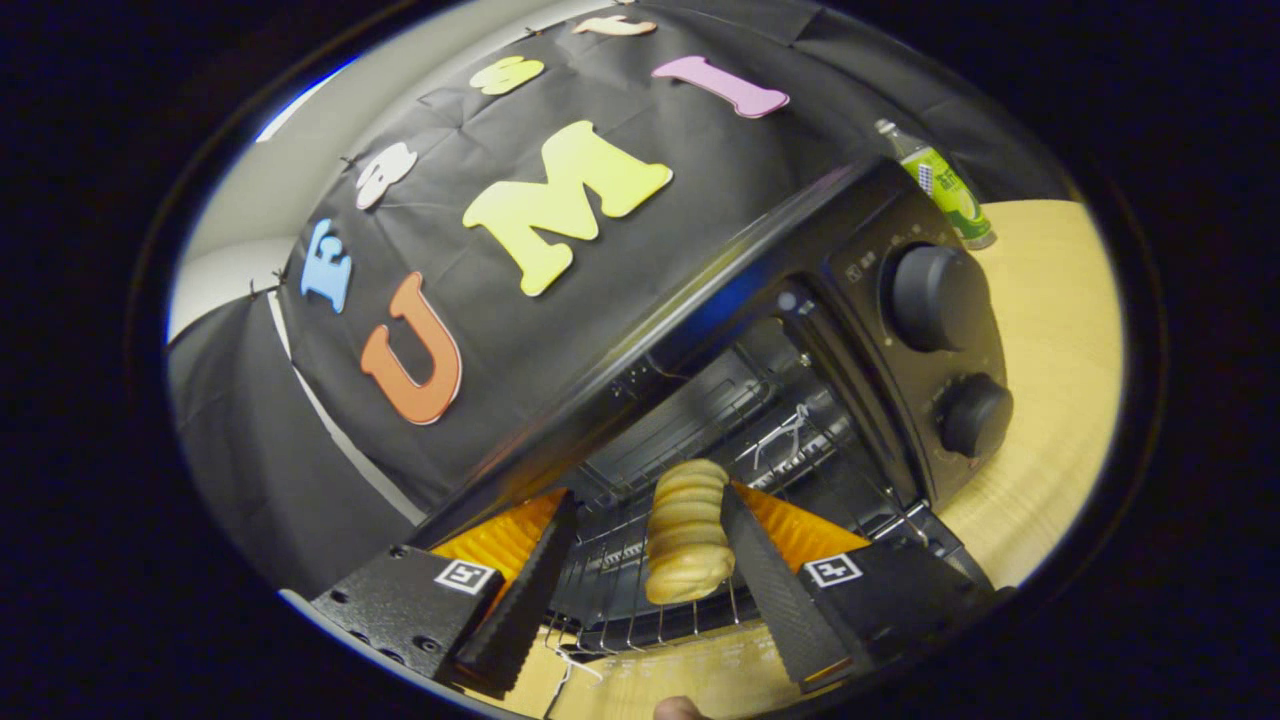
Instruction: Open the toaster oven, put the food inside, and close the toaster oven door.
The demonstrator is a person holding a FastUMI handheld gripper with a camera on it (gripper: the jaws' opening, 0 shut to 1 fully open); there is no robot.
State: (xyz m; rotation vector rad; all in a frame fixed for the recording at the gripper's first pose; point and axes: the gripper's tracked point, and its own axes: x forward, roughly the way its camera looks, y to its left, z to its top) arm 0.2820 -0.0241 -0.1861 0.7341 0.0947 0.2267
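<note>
So the tongs (640, 585) are spread here, and the bread roll (686, 535) sits between the two fingers on the wire rack (620, 560) of the oven (800, 330). It hugs the right finger and might be brushing it, but there's a clear gap on the left side, so I'd call that released, not a grip. Right at the near end a fingertip (678, 709) of the person pokes in over the counter (1050, 400). The rack's front edge looks like it sticks out toward us a bit, with the roll near that front edge rather than deep in the cavity. My read: we're at the "food inside" step, basically just done, and door closing is what's left. I can't make out the door itself between the fingers, so presumably it's dropped down somewhere below the rack, can't say for sure. Next move would call for backing the tongs straight out without nudging the roll, maybe pushing the rack in if it really is pulled out, then getting under the door and swinging it up. Farther right on the oven's panel are two round knobs (935, 298), with tiny print and a little square mark above the upper one, too small to read. Way at the back on the counter stands a green bottle (945, 190) with a label I can't read either.
</note>
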